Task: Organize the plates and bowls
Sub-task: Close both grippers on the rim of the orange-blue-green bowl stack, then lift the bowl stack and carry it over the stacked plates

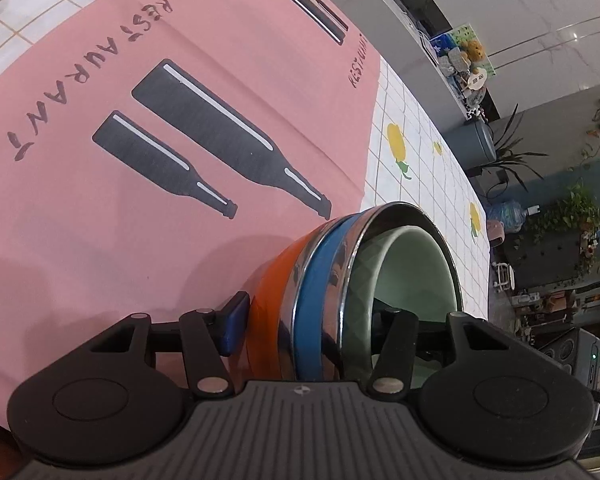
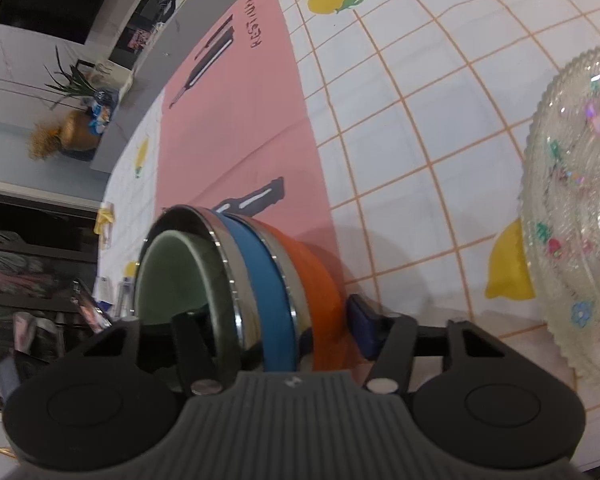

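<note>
Most of the stacking looks finished: three bowls sit nested into one stack, a pale green bowl [image 1: 416, 276] innermost, a blue bowl [image 1: 320, 296] around it and an orange bowl [image 1: 272, 300] outermost, with shiny metal rims showing between the colours. Both tools hold this stack at once. The left gripper [image 1: 308, 320] has one blue-padded finger against the orange wall and the other finger down inside the green bowl, so its fingers pinch the stack's wall between them; the right gripper [image 2: 276, 320] does the same from the opposite side, its blue pad touching the orange wall and its other finger inside the rim. The stack appears tipped, its mouth turned sideways in both wrist views, and it hangs over the edge of the pink placemat [image 1: 180, 160], near where the mat meets the checked tablecloth [image 2: 420, 120]; whether it touches the table I cannot tell. What seems left is to set the stack down in its place and deal with the clear glass dish [image 2: 572, 200], which stands apart from the stack, well off the placemat on the checked cloth, and is not yet grouped with anything.
</note>
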{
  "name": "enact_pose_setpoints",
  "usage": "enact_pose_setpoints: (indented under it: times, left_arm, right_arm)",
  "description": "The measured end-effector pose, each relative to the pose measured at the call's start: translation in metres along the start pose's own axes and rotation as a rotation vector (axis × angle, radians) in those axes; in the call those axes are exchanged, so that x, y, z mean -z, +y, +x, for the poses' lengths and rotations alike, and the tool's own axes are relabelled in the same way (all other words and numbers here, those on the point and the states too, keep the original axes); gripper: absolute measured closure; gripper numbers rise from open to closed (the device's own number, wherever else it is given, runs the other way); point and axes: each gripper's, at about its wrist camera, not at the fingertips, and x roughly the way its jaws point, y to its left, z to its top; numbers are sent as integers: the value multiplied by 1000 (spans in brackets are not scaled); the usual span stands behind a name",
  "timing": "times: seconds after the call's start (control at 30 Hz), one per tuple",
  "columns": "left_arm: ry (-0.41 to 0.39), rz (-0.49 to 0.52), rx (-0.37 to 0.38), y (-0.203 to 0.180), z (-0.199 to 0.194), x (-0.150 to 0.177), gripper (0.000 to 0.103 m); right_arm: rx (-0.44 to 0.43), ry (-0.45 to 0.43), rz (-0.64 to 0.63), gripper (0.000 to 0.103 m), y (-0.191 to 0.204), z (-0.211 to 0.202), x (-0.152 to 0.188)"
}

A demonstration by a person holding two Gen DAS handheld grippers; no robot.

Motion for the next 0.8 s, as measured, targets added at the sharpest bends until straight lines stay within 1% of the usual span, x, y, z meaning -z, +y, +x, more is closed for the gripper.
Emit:
enact_pose_setpoints:
  times: [0.13,0.27,0.43,0.6,0.8]
  left_arm:
    - [-6,8,-12,-5,0,1,43]
    - [-12,62,-38,-15,-2,6,44]
    - [-13,61,-28,-16,-1,9,44]
    - [-24,84,-23,-22,-5,12,44]
    - [-42,123,-13,-43,-10,20,44]
  right_arm:
    - [-5,-7,2,49,-1,0,1]
    - [-9,-13,4,50,-2,-2,0]
    - [-5,-24,-14,51,-4,-5,0]
    - [-26,-33,-25,51,-7,-10,2]
    - [-51,-66,-32,51,-9,-30,4]
